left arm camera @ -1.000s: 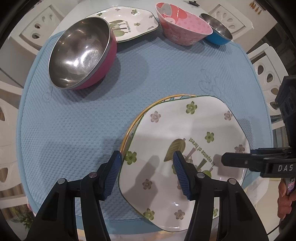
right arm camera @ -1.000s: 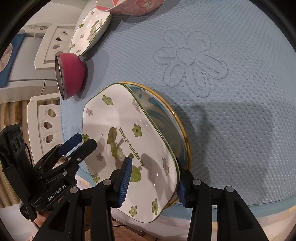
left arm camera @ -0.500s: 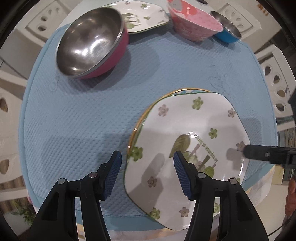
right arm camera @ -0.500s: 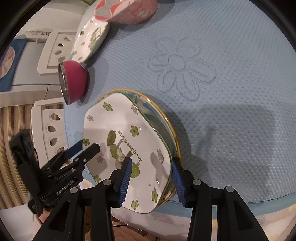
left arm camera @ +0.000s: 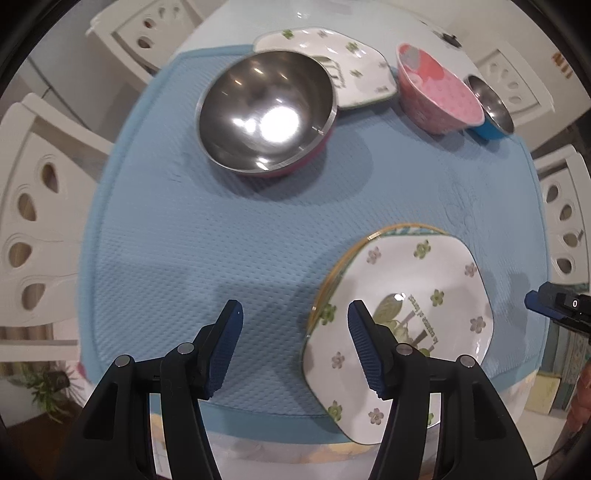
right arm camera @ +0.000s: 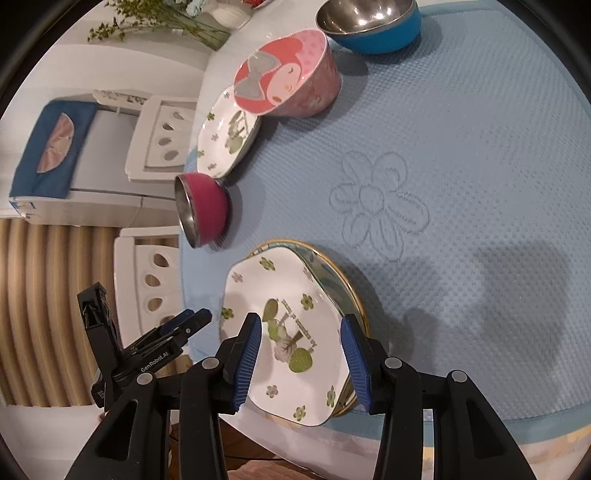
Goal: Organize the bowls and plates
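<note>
A white hexagonal plate with green flowers lies on a gold-rimmed plate at the near edge of the blue mat. My left gripper hovers above the mat; its jaws are opening, and only the plate's left edge shows below them. In the right wrist view the left gripper is off the plate's side. My right gripper stands open above the plate without touching it. Its tip is clear of the plate's right edge.
A pink-sided steel bowl stands mid-mat. Behind it are a second flowered plate, a pink cartoon bowl and a blue steel bowl. White chairs ring the table.
Both grippers have risen and pulled back from the flowered plate, which stays on the gold-rimmed one. The right gripper's tip has left the plate's right edge. The left gripper has shifted left.
</note>
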`<state>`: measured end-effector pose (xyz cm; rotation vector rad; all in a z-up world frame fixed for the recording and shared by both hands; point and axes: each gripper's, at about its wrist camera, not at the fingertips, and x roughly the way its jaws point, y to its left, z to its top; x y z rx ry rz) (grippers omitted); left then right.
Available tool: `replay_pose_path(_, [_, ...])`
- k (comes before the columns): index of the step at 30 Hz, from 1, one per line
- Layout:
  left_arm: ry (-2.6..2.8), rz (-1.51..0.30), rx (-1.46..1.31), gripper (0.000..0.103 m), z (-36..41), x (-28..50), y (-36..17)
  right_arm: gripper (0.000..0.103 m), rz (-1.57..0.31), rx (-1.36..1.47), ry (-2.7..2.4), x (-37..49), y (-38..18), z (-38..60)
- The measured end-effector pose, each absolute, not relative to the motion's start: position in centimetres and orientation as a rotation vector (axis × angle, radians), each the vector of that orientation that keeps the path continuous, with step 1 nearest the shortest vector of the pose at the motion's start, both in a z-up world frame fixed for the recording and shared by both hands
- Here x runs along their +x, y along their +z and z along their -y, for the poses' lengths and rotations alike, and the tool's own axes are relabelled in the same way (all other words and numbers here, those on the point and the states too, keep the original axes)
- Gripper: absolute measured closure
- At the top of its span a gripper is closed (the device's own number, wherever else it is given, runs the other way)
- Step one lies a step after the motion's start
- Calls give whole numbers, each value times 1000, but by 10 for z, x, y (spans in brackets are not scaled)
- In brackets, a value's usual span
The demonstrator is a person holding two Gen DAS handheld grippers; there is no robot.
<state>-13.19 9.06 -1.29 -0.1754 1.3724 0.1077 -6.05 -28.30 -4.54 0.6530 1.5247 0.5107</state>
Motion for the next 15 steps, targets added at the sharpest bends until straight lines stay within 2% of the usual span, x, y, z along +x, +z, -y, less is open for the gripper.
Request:
replay_pose_path(8, [194,-1354,-162,45,-118,-134,22,58,-1526,630,557,-48,-50,283])
replay_pose_path(11, [231,-1358,-130,40,-127,-118,34,58,-1515,609,585,-32,-40,273])
replay_pose_path(13, [240,-1345,-124,40,-137,-112,41,50,-1482,588,601,-20,-25,263])
replay_pose_path(15, [245,-1329,-120,40,-146,-104,49,48,-1443,573,613,-13,-11,255])
